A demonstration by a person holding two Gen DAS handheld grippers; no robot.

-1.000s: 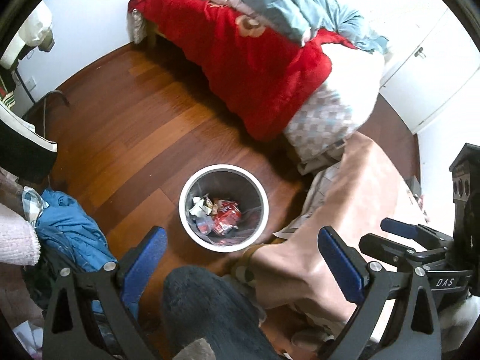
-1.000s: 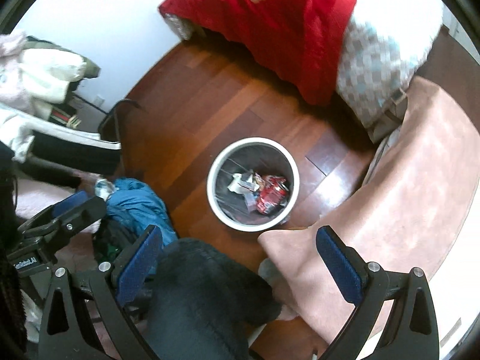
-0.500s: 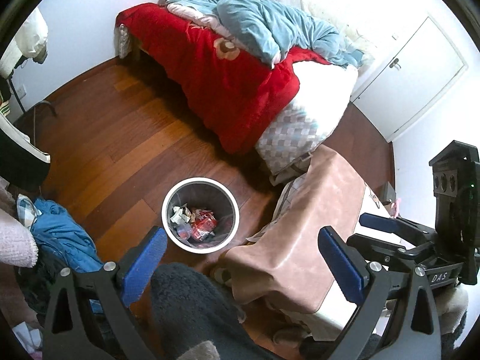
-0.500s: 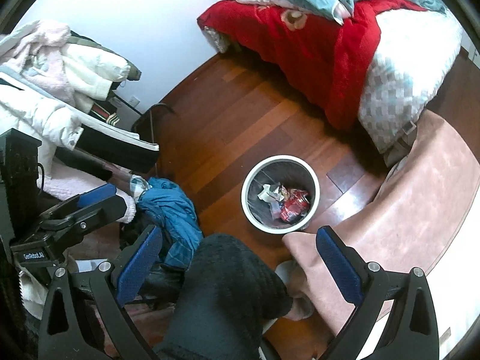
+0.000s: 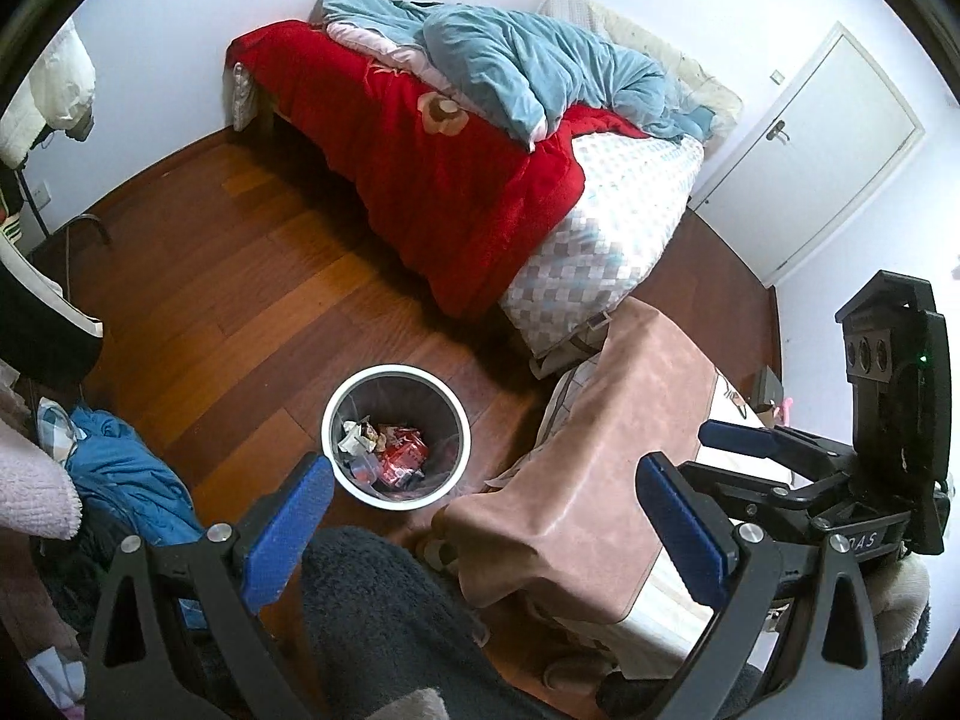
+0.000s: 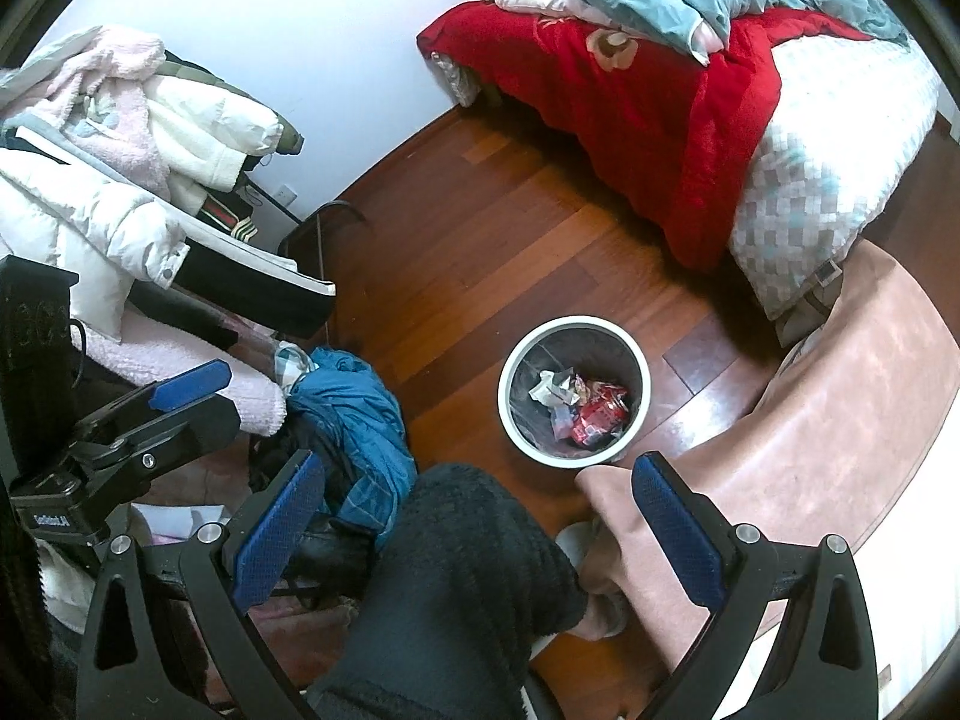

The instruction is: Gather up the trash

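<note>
A round white-rimmed waste bin (image 5: 450, 414) stands on the wooden floor, also in the right wrist view (image 6: 636, 360). It holds crumpled white paper (image 5: 354, 433) and a red wrapper (image 5: 403, 457); they also show in the right wrist view as paper (image 6: 552, 387) and wrapper (image 6: 600, 414). My left gripper (image 5: 483, 528) is open and empty, high above the floor near the bin. My right gripper (image 6: 477, 525) is open and empty, also high above the bin. Each gripper shows at the edge of the other's view.
A bed (image 5: 456, 180) with red and blue covers stands behind the bin. A table under a pink cloth (image 5: 600, 450) is at the right. A blue jacket (image 6: 354, 420) and piled clothes (image 6: 120, 168) lie left. A person's dark-trousered leg (image 6: 456, 588) is below. A white door (image 5: 828, 144) is far right.
Both grippers have risen and pulled back from the bin, which now looks smaller. More of the bed, door and clothes pile has come into view. Both stay open.
</note>
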